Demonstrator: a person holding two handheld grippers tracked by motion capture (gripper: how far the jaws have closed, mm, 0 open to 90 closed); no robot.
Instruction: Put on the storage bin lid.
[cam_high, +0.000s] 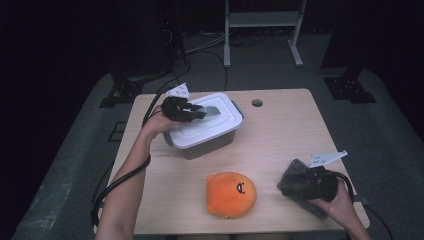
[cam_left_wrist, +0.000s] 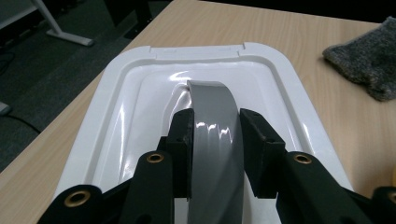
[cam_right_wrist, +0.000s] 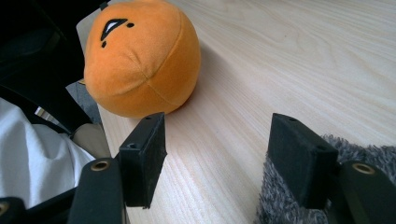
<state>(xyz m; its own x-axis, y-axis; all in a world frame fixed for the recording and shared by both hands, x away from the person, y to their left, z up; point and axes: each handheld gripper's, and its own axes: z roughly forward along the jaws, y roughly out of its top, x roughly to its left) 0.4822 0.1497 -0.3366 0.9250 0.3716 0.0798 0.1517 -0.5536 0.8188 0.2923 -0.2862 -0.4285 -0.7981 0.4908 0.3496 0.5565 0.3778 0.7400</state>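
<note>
A wooden table (cam_high: 280, 135) carries a closed white-lidded box (cam_high: 205, 127) at its far left. The left hand-held gripper (cam_left_wrist: 215, 140) is clamped on the grey handle (cam_left_wrist: 212, 116) in the middle of the lid (cam_left_wrist: 121, 116). An orange plush toy (cam_high: 231, 194) sits near the front edge. Beside it, the right hand-held gripper (cam_right_wrist: 217, 158) rests with jaws spread, grasping nothing, over a grey cloth (cam_right_wrist: 285, 205).

On the bench (cam_high: 280, 130), the left hand-held gripper (cam_high: 197, 112) rested on the white lid (cam_high: 220, 122) of a grey box (cam_high: 210, 145), at the lid's grey handle (cam_high: 212, 109). The right hand-held gripper (cam_high: 300, 181) lay over a grey cloth (cam_high: 295, 172), near an orange plush toy (cam_high: 231, 194).
</note>
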